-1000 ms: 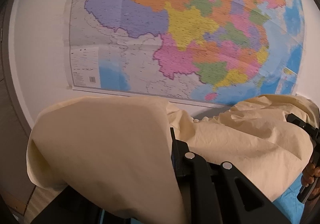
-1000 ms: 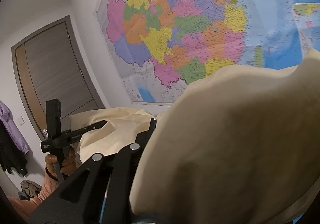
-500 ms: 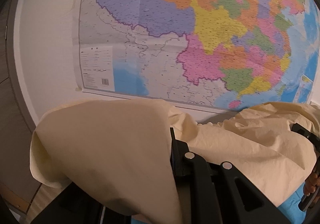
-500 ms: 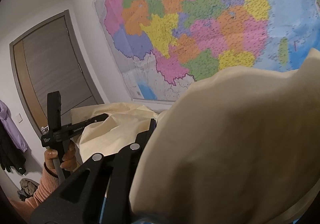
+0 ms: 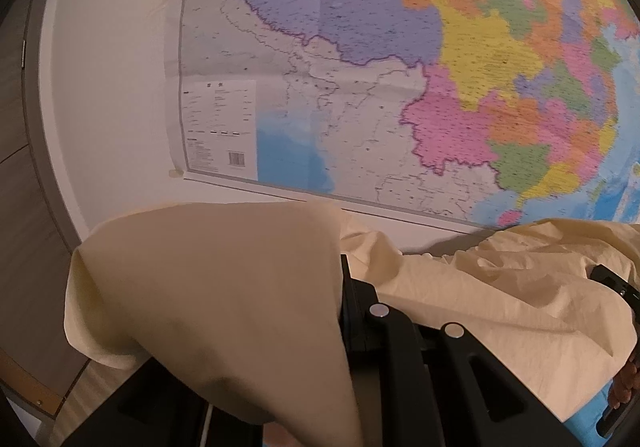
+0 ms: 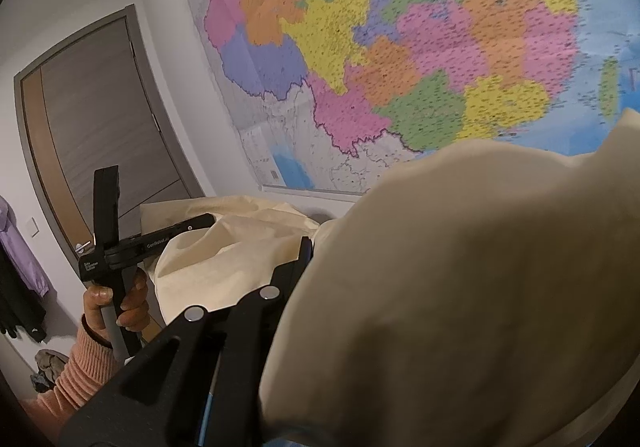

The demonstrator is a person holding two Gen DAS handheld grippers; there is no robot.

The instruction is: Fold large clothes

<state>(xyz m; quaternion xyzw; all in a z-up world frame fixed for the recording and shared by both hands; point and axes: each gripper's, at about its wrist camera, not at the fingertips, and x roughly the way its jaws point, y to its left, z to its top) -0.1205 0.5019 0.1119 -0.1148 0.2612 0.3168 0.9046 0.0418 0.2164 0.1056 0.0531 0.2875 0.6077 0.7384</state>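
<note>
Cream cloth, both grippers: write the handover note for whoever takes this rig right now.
Left gripper: shut on the cream cloth, which drapes over its left finger and hides the tips.
Right gripper: shut on the same cloth, which is bunched over its right side.
The cloth hangs lifted between the two grippers, slack and wrinkled in the span, in front of the wall map.
The person's hand holds the left gripper's handle.
Done: both ends gripped and raised.
Left: no finished fold is visible; the surface below is mostly hidden. Likely next: bring the held edge over and lay it down flat.
</note>
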